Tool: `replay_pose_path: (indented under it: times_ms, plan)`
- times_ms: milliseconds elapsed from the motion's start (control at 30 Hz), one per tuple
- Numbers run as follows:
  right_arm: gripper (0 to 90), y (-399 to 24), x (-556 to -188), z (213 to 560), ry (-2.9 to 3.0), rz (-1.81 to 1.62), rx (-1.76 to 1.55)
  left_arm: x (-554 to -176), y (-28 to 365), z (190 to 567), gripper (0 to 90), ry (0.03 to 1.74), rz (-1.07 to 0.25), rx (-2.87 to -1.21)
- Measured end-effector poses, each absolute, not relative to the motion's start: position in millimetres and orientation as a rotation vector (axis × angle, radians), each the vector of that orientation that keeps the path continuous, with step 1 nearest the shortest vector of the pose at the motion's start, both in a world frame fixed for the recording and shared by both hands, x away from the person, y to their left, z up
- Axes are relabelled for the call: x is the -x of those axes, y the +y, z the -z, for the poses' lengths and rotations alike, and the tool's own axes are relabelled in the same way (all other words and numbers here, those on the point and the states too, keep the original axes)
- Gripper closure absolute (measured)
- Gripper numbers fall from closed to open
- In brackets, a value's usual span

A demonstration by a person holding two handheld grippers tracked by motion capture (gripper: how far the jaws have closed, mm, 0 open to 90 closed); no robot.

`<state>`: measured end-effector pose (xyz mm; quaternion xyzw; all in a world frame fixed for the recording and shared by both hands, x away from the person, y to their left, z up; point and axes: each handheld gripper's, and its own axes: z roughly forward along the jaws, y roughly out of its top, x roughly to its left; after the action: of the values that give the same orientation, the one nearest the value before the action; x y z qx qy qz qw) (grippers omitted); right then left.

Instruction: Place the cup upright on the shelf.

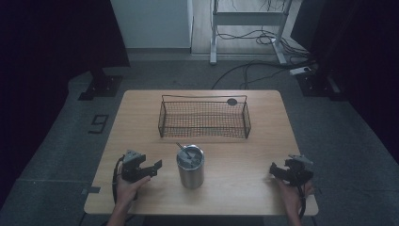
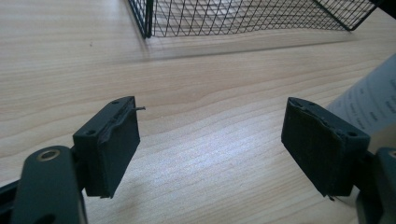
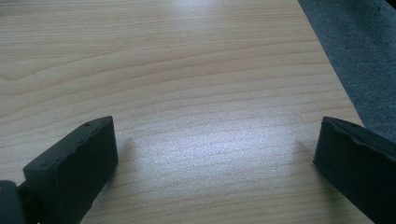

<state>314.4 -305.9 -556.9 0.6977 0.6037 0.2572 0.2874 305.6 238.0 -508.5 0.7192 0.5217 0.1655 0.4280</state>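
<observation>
Steel tumbler (image 1: 190, 167) stands upright mid-surface, straw angled out of its lid, wire basket (image 1: 205, 118) behind it. Left tool (image 1: 149, 168) just beside it, jaws wide, empty. Right tool (image 1: 281, 172) well apart, wide, empty. Left nearer.

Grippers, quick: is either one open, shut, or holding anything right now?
Left gripper: open, nothing between its black jaws, bare wooden table under it.
Right gripper: open, holding nothing.
</observation>
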Motion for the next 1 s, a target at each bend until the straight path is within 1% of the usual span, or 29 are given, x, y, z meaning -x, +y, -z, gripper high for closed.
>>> replay_pose_path:
  times_ms: [233, 500, 1000]
  plan:
    - [0.0, -306.5, -313.2, 557.0, 1.621, -0.692, -1.857, -299.0, 235.9, 500.3, 18.8, 1.278, -0.428, -1.795]
    - [0.0, -306.5, -312.8, 557.0, 1.618, -0.691, -1.859, -292.8, 234.8, 489.0, 16.9, 1.217, -0.391, -1.781]
    - [0.0, -306.9, -312.2, 557.0, 1.616, -0.688, -1.859, -284.6, 213.3, 478.6, 14.9, 1.131, -0.35, -1.815]
